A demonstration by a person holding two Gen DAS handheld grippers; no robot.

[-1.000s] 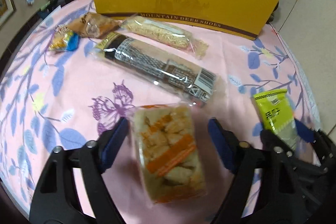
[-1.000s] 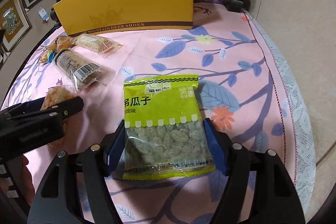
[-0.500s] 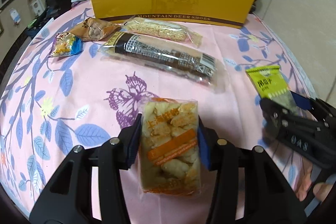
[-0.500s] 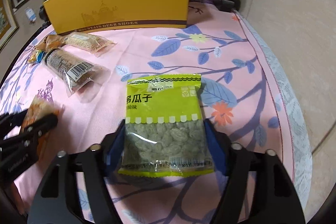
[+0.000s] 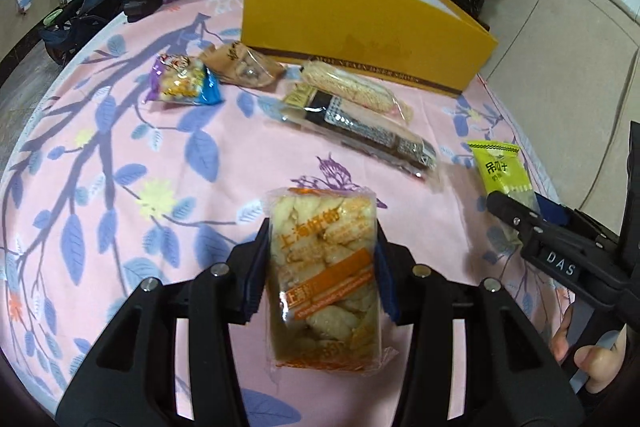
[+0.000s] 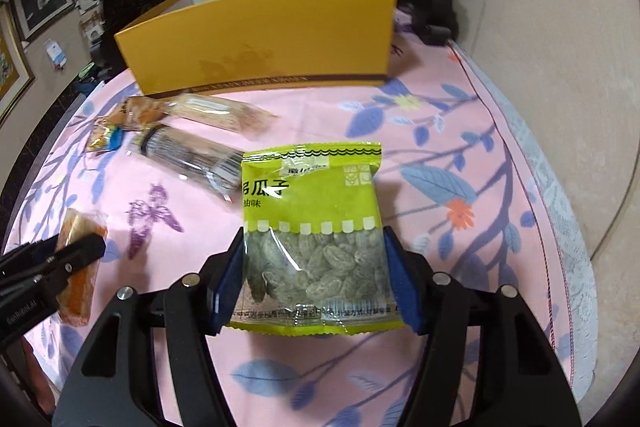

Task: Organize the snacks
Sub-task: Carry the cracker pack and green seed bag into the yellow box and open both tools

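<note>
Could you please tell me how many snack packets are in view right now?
6: the biscuit pack in the left tool, green seed bag in the right tool, and four on the cloth before the yellow box.

Even, moderately bright indoor light from above, soft shadows under the packets on the pink floral tablecloth (image 5: 120, 155), glare on the clear biscuit wrapper (image 5: 324, 267), motion blur smearing the far snack packets (image 6: 192, 147) in the right view, strong fisheye bending and dark vignetting at edges.
</note>
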